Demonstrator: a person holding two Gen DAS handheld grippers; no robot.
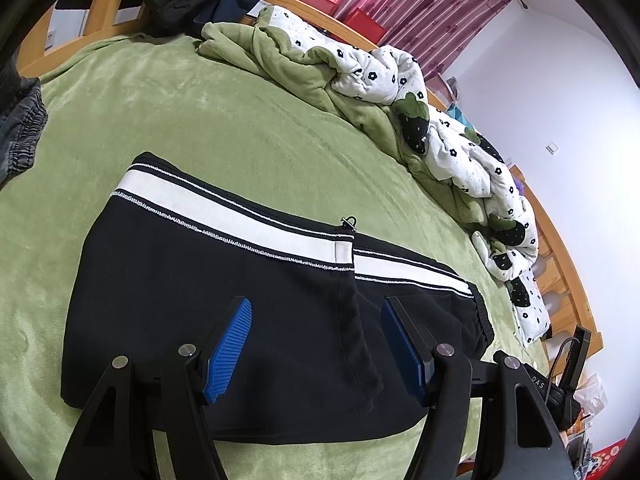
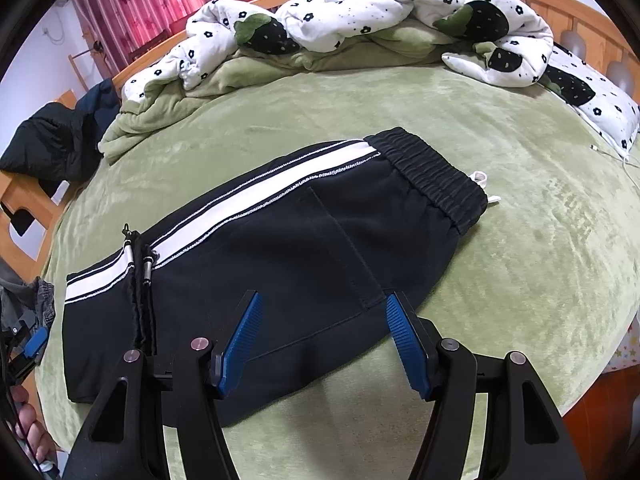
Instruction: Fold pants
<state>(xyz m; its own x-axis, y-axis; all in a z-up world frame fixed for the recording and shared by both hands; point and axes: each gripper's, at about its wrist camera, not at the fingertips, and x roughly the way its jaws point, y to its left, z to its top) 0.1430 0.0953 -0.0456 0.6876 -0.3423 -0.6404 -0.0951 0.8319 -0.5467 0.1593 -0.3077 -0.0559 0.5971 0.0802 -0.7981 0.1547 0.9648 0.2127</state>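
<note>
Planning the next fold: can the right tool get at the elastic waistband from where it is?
Probably yes. The right tool hangs open over the pants' near edge, and the waistband lies exposed on the green blanket ahead with nothing on it.

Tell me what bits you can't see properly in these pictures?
- Pants, left wrist view: near edge hidden behind the left gripper.
- Pants' underside, both views: pressed against the green blanket.
- Grey garment, left wrist view: cut off by the frame edge.
- Dark jacket, right wrist view: too crumpled to identify.
</note>
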